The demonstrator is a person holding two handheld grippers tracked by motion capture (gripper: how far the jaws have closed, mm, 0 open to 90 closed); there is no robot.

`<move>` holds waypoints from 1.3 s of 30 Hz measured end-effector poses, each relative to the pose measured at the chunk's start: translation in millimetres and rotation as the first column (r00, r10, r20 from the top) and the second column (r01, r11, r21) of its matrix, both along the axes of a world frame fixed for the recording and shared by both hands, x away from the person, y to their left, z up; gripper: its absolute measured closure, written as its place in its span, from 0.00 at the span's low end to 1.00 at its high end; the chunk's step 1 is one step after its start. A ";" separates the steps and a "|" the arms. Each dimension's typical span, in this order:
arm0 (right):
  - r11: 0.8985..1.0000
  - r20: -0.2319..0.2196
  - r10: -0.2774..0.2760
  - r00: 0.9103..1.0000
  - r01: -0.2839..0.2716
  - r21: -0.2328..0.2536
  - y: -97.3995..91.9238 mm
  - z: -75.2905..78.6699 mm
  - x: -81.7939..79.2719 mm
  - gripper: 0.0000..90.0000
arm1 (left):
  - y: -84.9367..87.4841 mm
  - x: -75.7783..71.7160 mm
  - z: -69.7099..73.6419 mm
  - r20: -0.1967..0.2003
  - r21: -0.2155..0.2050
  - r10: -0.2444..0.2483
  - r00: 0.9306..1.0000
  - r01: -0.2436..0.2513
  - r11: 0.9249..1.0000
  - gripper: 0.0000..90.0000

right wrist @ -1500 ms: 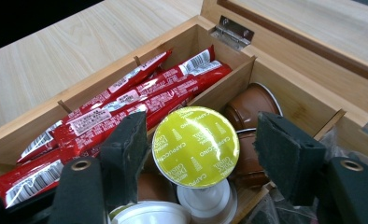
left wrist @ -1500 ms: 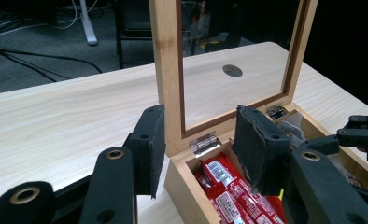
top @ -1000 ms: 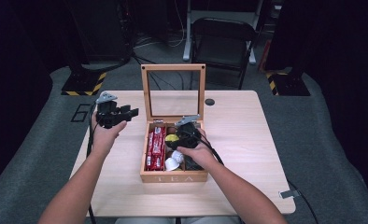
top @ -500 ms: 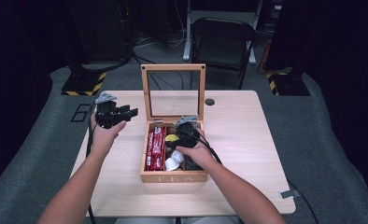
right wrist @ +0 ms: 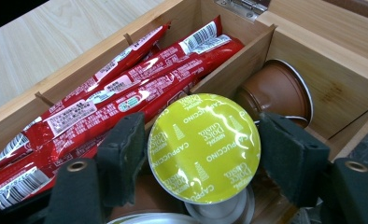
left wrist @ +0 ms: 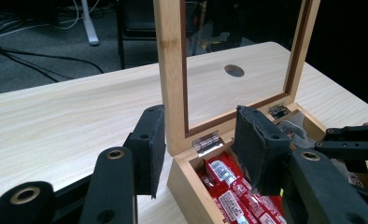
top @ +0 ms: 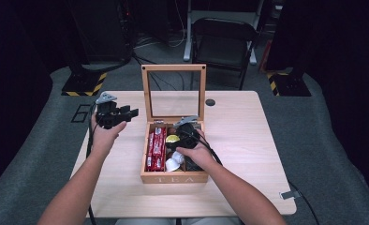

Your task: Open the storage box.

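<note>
L hand-held gripper [top: 126, 114] raised, R hand-held gripper [right wrist: 205, 154] lowered, both open

A wooden tea box [top: 173, 178] sits open mid-tabletop [top: 248, 140]. The right hand-held gripper [top: 186, 133] reaches inside it; the left hand-held gripper [top: 126, 114] hovers left of its lid.

Red sachets [right wrist: 102, 107] cut off at left; brown capsule [right wrist: 278, 91] partly hidden.

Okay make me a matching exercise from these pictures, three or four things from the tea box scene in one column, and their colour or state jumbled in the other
Things:
1. capsule with the Cappuccino lid
2. sachets
3. box lid
4. left tongs

States:
A. red, lying in the box's left compartment
B. standing upright, open
C. yellow-green top, between the right tongs
D. held above the table, left of the box

Pairs: 1-C, 2-A, 3-B, 4-D
</note>
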State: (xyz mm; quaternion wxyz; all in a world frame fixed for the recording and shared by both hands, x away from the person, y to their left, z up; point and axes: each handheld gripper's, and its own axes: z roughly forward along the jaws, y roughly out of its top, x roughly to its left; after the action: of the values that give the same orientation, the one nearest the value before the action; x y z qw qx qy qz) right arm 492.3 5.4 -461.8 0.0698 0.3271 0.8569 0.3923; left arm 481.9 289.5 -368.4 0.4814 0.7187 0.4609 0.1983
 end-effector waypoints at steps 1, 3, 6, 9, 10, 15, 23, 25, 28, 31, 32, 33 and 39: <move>1.000 0.005 -0.001 1.000 0.001 0.001 0.0 0.2 -0.2 0.36 | 0.0 0.0 0.0 0.000 0.000 0.000 1.000 0.000 1.000 0.59; 1.000 0.006 -0.001 1.000 0.001 0.001 0.0 0.4 -0.5 0.36 | 0.4 -0.1 0.2 0.000 0.001 0.000 1.000 0.000 1.000 0.59; 1.000 0.001 0.000 1.000 0.000 -0.007 1.3 -0.2 -1.2 0.37 | 0.5 -0.1 0.2 0.000 0.002 0.001 1.000 -0.001 1.000 0.59; 1.000 -0.009 -0.003 1.000 0.003 -0.015 1.8 -0.2 -1.6 0.38 | -0.1 0.0 0.1 0.001 0.002 -0.002 1.000 0.002 1.000 0.59; 1.000 -0.012 -0.007 1.000 0.007 -0.012 1.9 -0.2 -1.4 0.38 | -0.4 0.0 -0.1 0.001 0.001 0.000 1.000 0.000 1.000 0.59; 1.000 -0.004 -0.009 1.000 0.009 -0.011 1.8 -0.7 -0.8 0.41 | -0.9 0.5 -0.2 -0.002 0.004 -0.004 1.000 0.004 1.000 0.59; 1.000 -0.002 0.000 1.000 -0.001 -0.024 1.7 0.1 -1.4 0.41 | -0.7 0.8 0.4 0.003 0.001 -0.002 1.000 0.002 1.000 0.59; 1.000 -0.009 -0.008 1.000 0.007 -0.022 2.2 0.6 -2.5 0.41 | -1.0 0.7 0.5 0.002 0.002 -0.002 1.000 0.002 1.000 0.59; 1.000 -0.002 0.000 1.000 0.000 -0.020 1.7 0.5 -1.8 0.41 | -1.1 0.7 0.4 0.003 0.003 -0.002 1.000 0.002 1.000 0.59; 1.000 0.008 0.006 1.000 -0.006 -0.014 1.3 1.2 -1.2 0.41 | -1.0 0.8 0.1 0.000 0.001 0.001 1.000 -0.001 1.000 0.59; 1.000 0.011 0.001 1.000 -0.001 -0.014 1.5 3.0 -2.0 0.42 | -0.8 0.9 0.2 0.001 0.001 0.000 1.000 0.000 1.000 0.59; 1.000 -0.001 -0.006 1.000 0.006 -0.008 1.8 4.3 -3.3 0.42 | -0.9 0.9 0.2 0.002 0.003 -0.001 1.000 0.001 1.000 0.59; 1.000 0.019 0.006 1.000 -0.006 0.007 1.4 11.9 -4.9 0.42 | -0.7 0.5 0.8 0.001 0.004 -0.002 1.000 0.002 1.000 0.59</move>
State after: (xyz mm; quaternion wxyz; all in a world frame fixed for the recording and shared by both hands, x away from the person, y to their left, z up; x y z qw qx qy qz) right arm 487.4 6.8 -449.9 0.0759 0.3211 0.8557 0.3986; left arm 482.3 288.8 -367.6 0.4804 0.7201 0.4594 0.1991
